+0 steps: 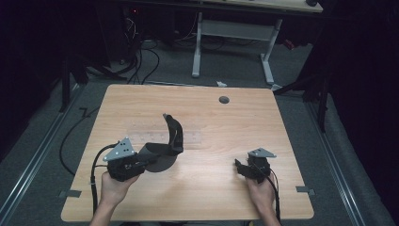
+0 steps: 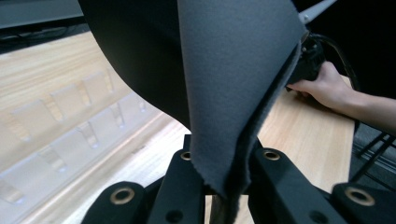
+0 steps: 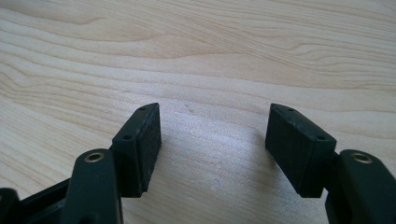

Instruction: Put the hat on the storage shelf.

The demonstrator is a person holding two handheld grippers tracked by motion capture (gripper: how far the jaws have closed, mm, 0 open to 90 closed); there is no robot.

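A dark grey flexible sheet (image 1: 170, 141), black on one face and felt-like grey on the other (image 2: 233, 70), curls up from the wooden table (image 1: 211, 188) left of centre. Its lower rounded part lies near the tabletop, and its upper end bends up and away. My left gripper (image 1: 142, 162) is shut on the sheet's near edge, which is pinched between the jaws in the left gripper view (image 2: 224, 182). My right gripper (image 1: 238, 165) stands open at the table's right front. Bare wood lies between its pads in the right gripper view (image 3: 212, 144).
A clear plastic rack (image 1: 155, 136) with several slots (image 2: 70, 126) lies flat on the table behind the sheet. A round cable hole (image 1: 224, 100) sits near the far edge. The person's other hand (image 2: 327, 86) shows beyond the sheet. Desk legs and cables stand on the floor behind.
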